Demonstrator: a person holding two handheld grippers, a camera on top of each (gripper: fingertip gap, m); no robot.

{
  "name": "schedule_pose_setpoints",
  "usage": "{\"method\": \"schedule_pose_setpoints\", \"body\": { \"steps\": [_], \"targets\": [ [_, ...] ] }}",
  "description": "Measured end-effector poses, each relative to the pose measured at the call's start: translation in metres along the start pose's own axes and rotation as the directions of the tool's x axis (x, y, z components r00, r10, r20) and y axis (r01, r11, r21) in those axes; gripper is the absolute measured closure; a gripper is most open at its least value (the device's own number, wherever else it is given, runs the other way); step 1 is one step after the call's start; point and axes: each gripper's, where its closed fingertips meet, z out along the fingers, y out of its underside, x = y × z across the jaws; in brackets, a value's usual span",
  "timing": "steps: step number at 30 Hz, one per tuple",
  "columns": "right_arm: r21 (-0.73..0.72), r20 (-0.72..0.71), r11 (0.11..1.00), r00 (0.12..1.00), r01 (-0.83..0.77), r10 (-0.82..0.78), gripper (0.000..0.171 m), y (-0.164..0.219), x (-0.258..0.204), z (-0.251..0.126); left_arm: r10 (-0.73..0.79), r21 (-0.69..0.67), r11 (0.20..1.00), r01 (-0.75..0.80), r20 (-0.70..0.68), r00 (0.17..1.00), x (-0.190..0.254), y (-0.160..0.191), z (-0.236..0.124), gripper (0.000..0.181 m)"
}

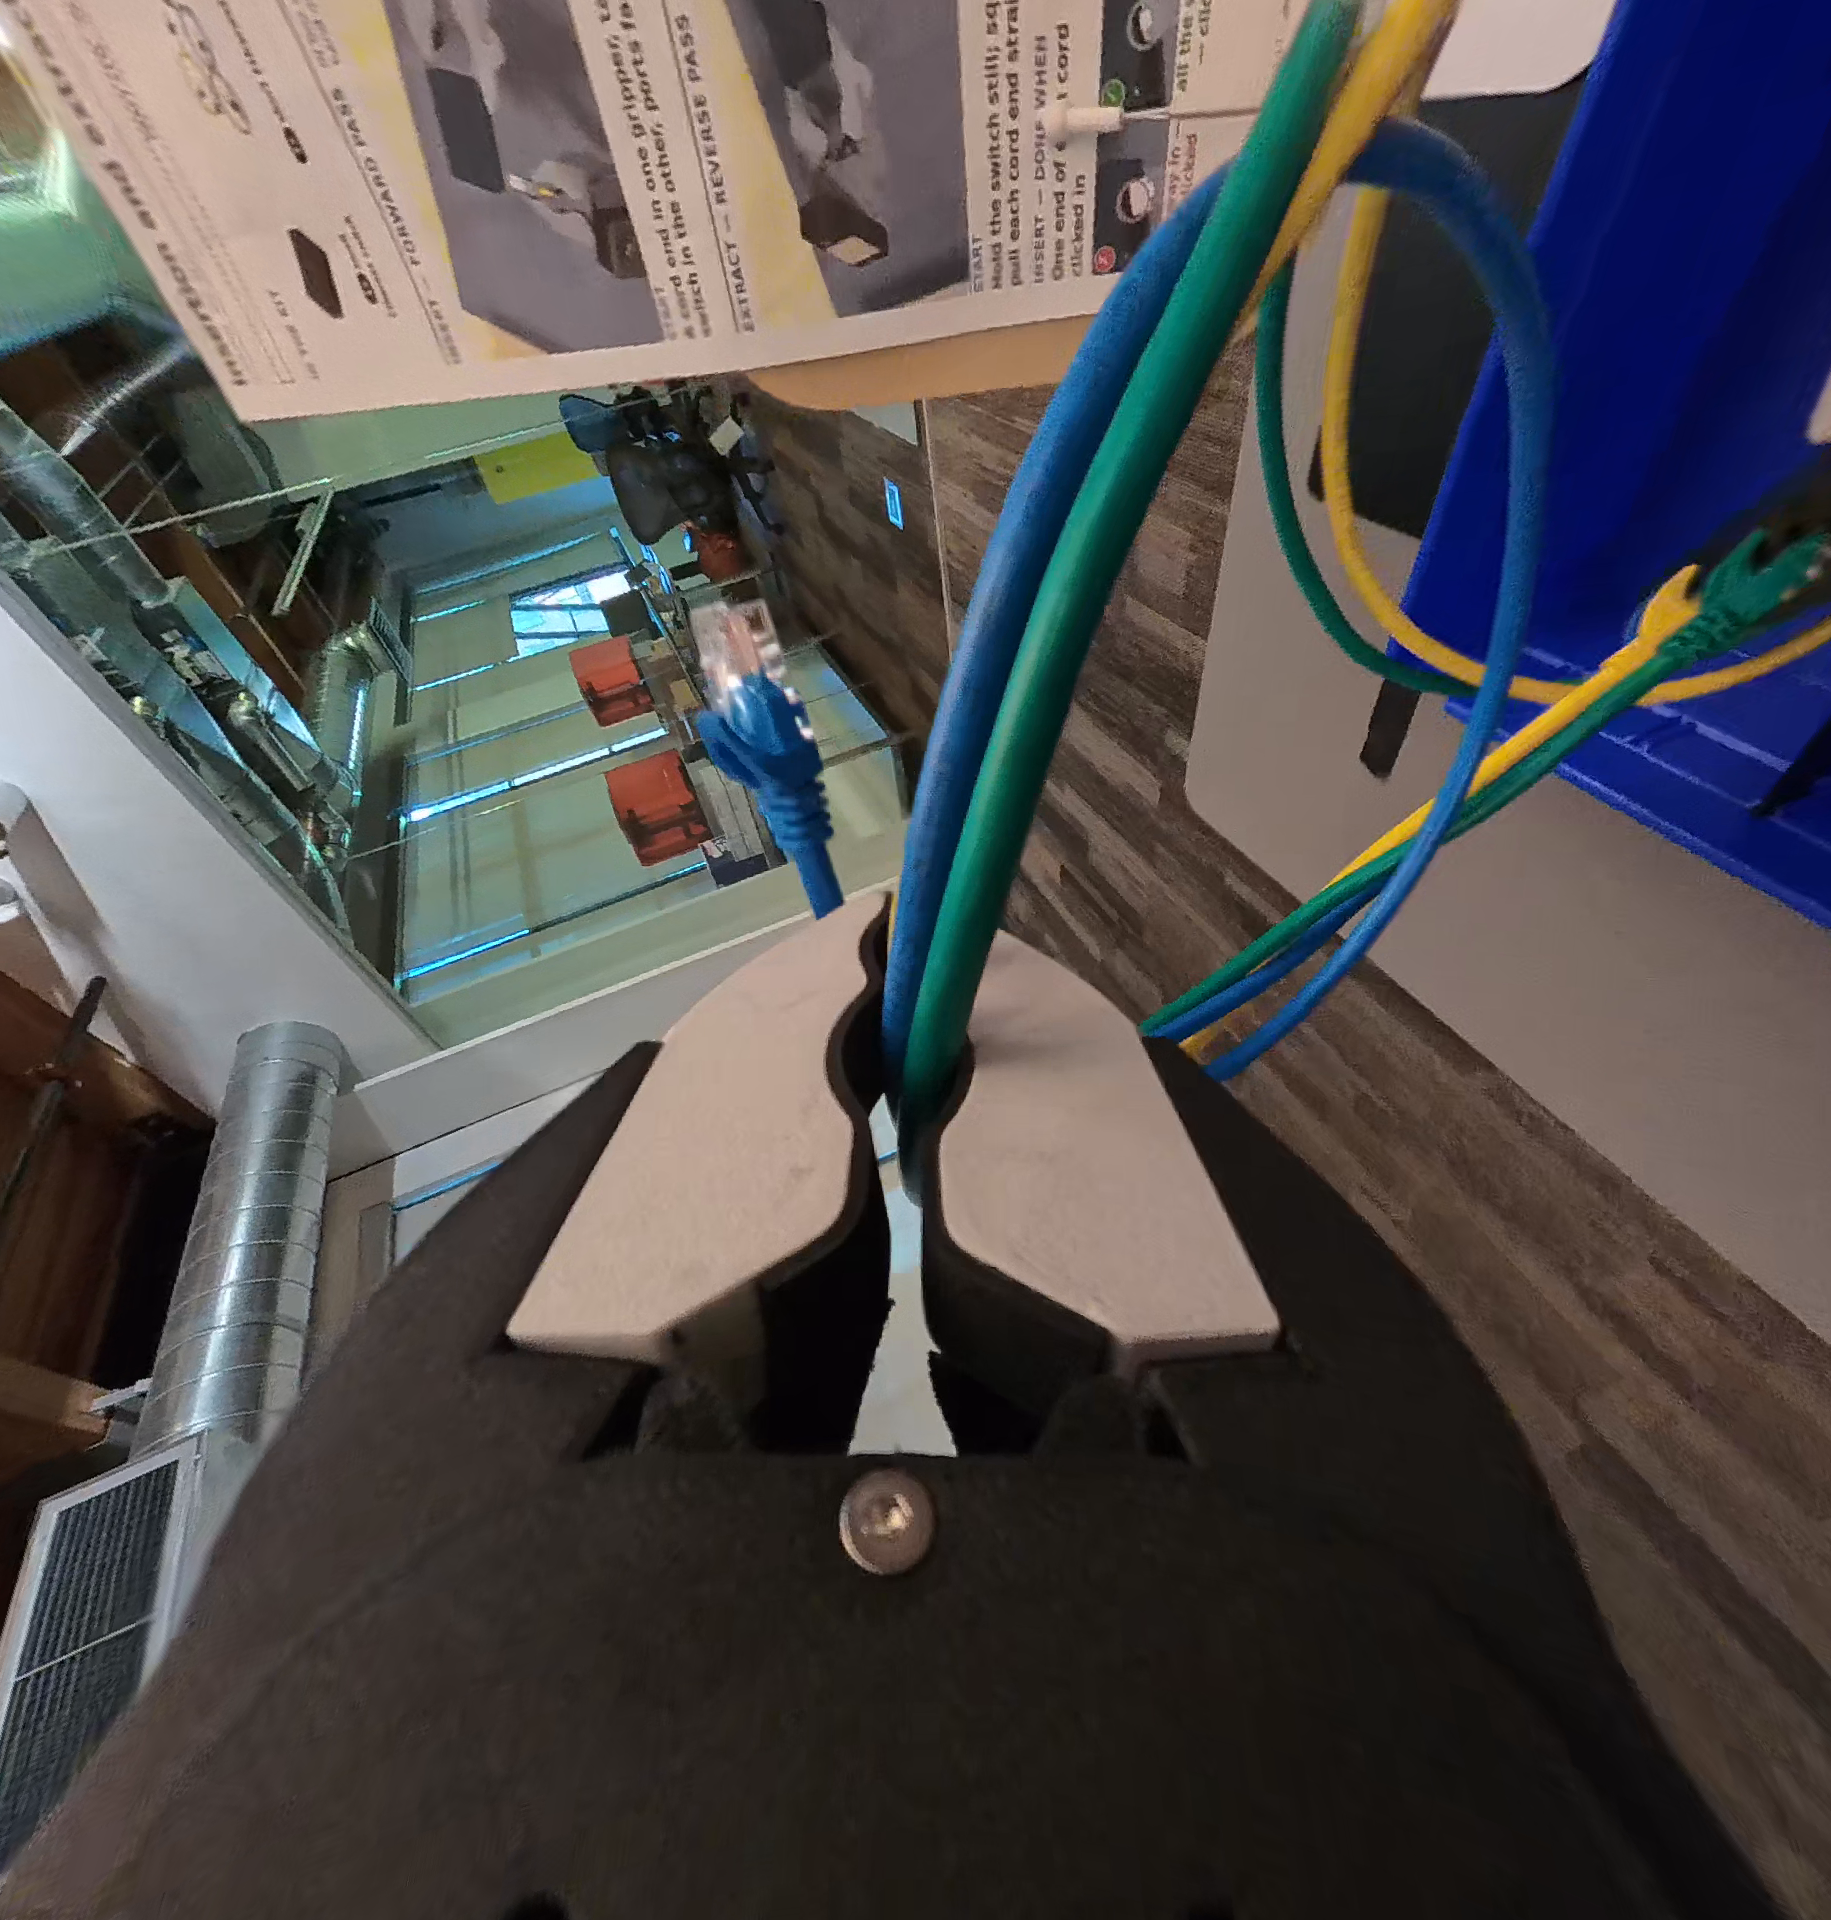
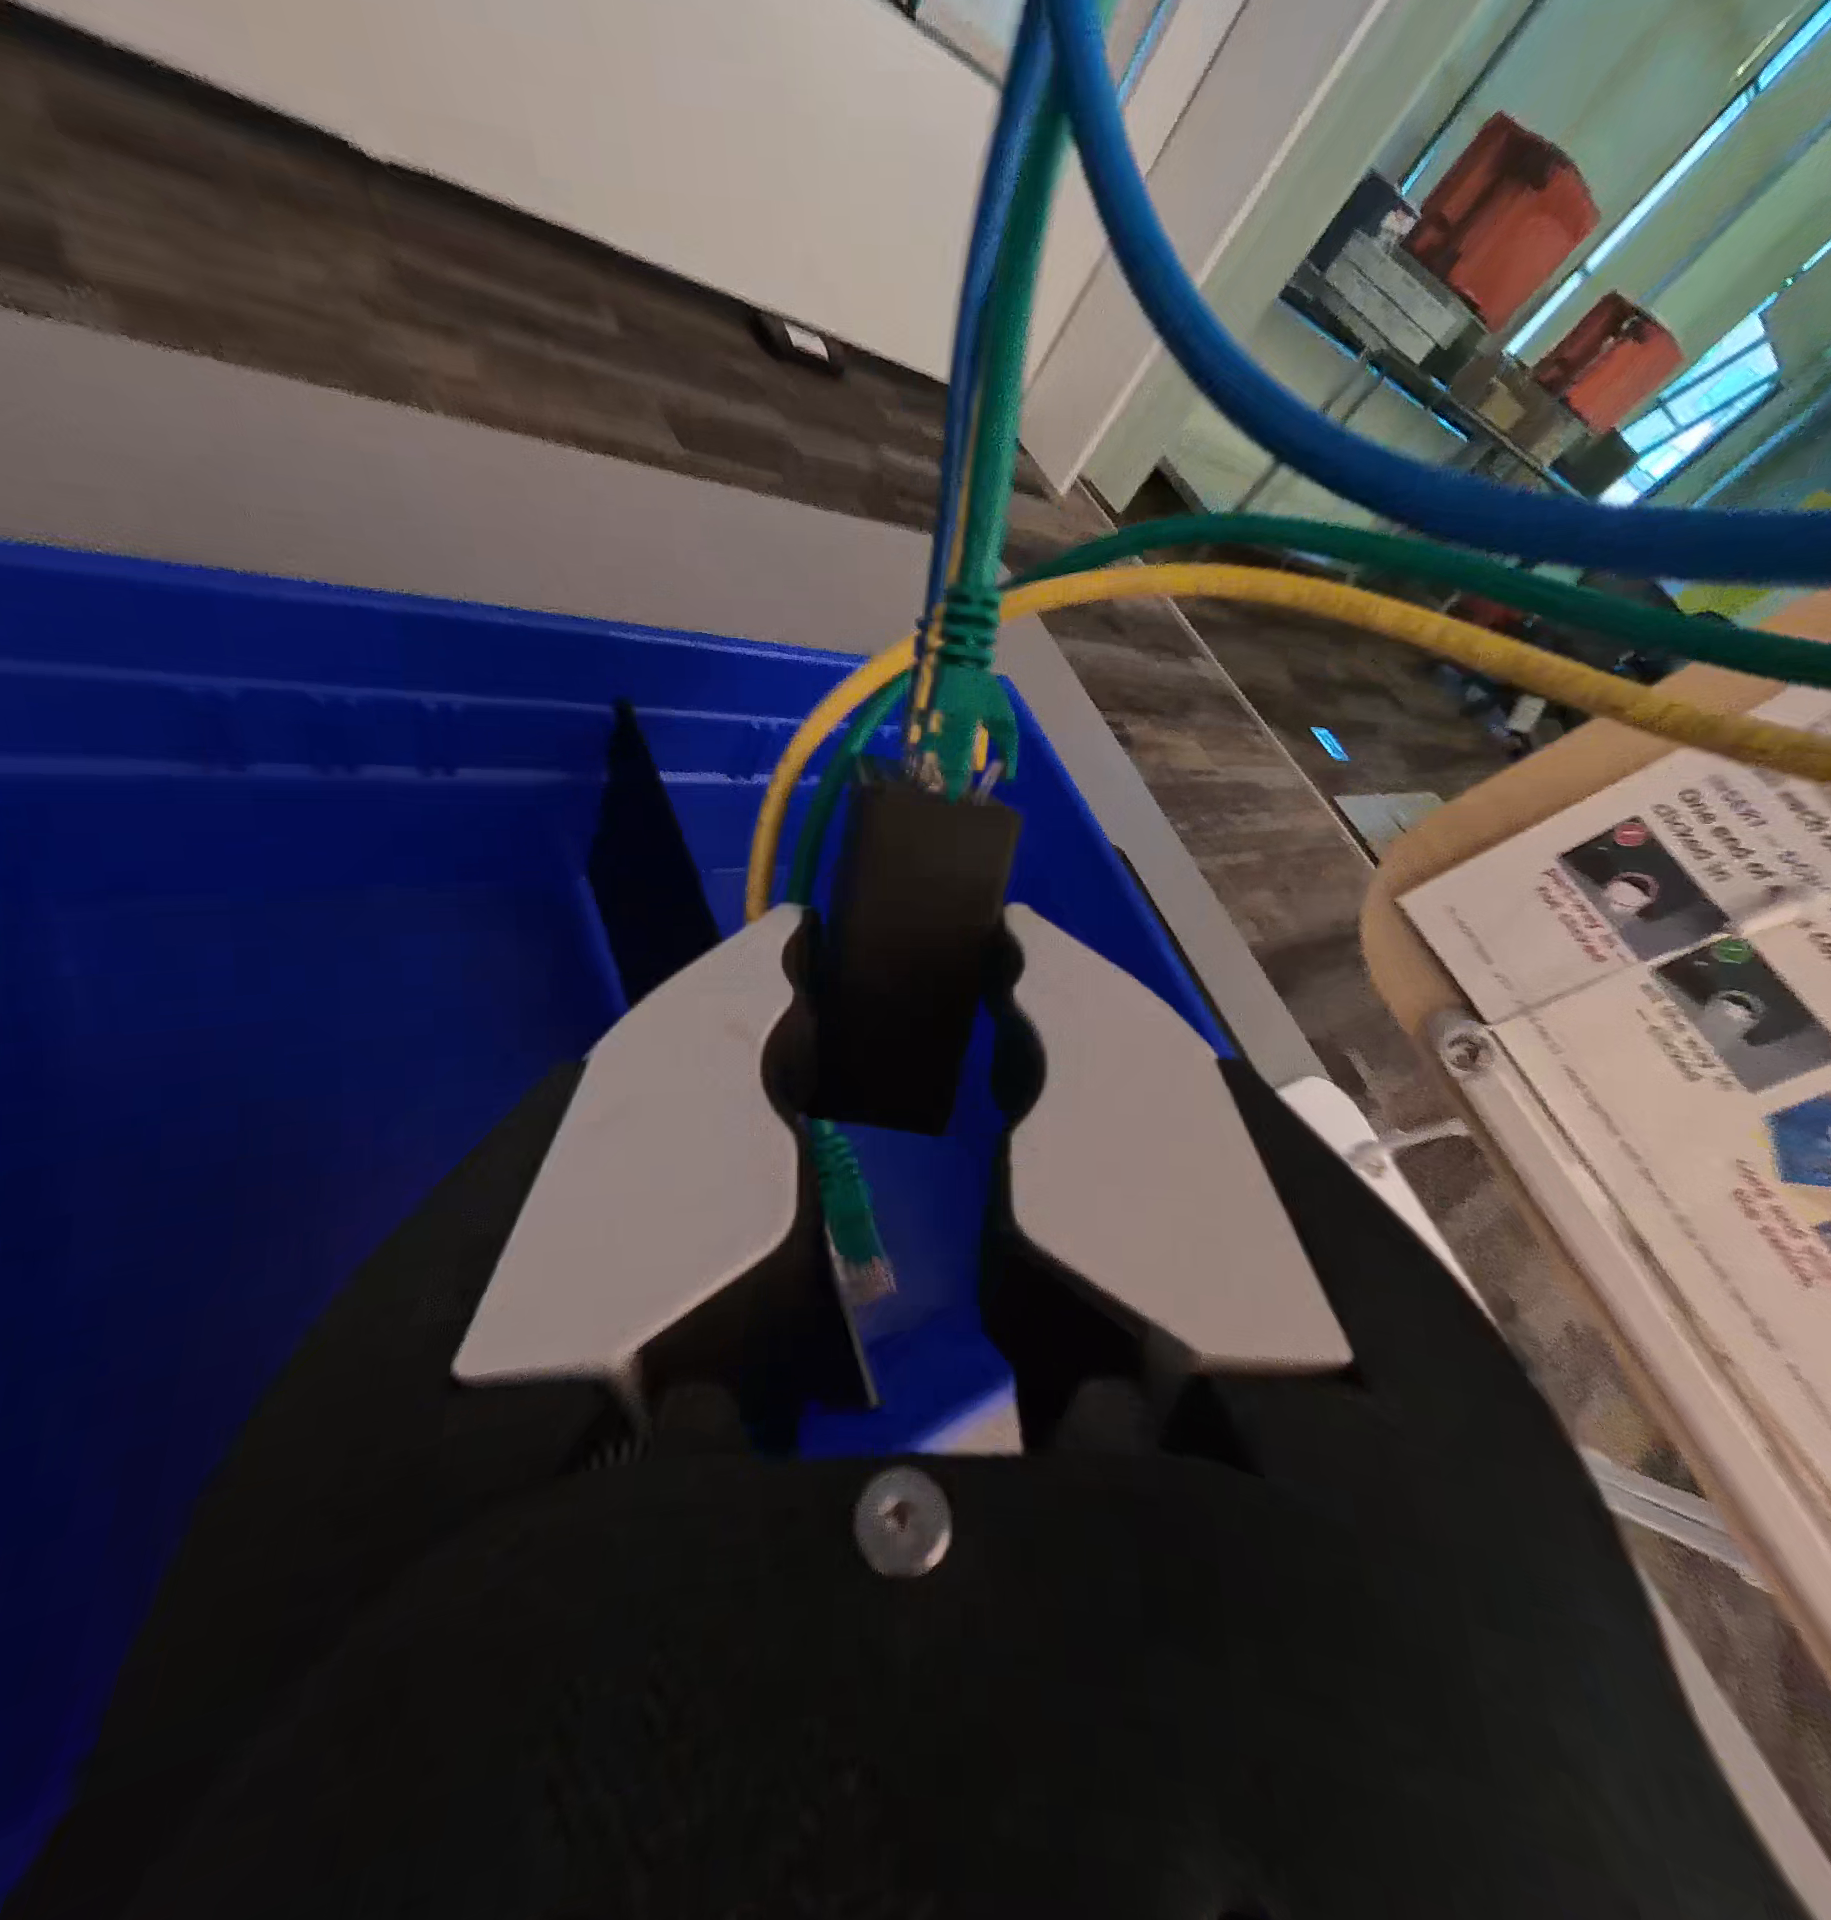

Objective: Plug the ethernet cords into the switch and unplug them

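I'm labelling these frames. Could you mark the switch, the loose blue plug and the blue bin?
switch (image 2: 916, 966): right wrist view, its black body between the fingers.
loose blue plug (image 1: 747, 649): left wrist view, its clear tip.
blue bin (image 2: 267, 935): right wrist view, its inner wall.

Each camera sits just behind its own tool and looks forward along the fingers, very close. The left wrist view is rolled sideways, facing a glass-walled room past the left tool (image 1: 895, 997). The right wrist view looks steeply over the right tool (image 2: 906, 935) into a blue bin (image 2: 267, 935). Both share the coloured cords (image 1: 1004, 727) (image 2: 994, 468), the bin (image 1: 1669, 312) and an instruction sheet (image 1: 630, 187) (image 2: 1669, 1039).
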Motion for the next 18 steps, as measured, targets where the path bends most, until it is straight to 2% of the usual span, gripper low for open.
{"method": "schedule_pose_setpoints", "body": {
  "steps": [2, 5, 9, 12, 14, 18],
  "targets": [
    [0.022, -0.029, 1.0, 1.0, 0.012, -0.011, 0.141, -0.009, 0.012, -0.013, -0.015, 0.01, 1.0, 0.015, 0.028, 1.0, -0.006, 0.005, -0.011, 0.181],
    [0.104, -0.12, 0.992, 0.991, 0.066, -0.053, 0.142, -0.031, 0.041, -0.056, -0.02, 0.038, 0.999, 0.016, 0.098, 0.995, -0.013, 0.008, -0.034, 0.181],
    [0.052, -0.257, 0.982, 0.953, 0.181, -0.162, 0.143, -0.036, 0.083, -0.123, -0.103, 0.166, 0.983, 0.075, 0.165, 0.981, -0.019, -0.015, -0.071, 0.18],
    [-0.029, -0.267, 0.983, 0.946, 0.181, -0.182, 0.143, -0.019, 0.098, -0.169, -0.161, 0.255, 0.959, 0.122, 0.137, 0.977, -0.013, -0.045, -0.095, 0.18],
    [-0.095, -0.247, 0.987, 0.958, 0.127, -0.147, 0.143, 0.001, 0.102, -0.198, -0.184, 0.318, 0.938, 0.14, 0.112, 0.977, -0.005, -0.069, -0.105, 0.181],
    [-0.191, -0.217, 0.982, 0.975, 0.005, -0.047, 0.143, 0.044, 0.099, -0.237, -0.254, 0.4, 0.889, 0.222, 0.029, 0.967, 0.014, -0.116, -0.101, 0.181]
  ]
}}
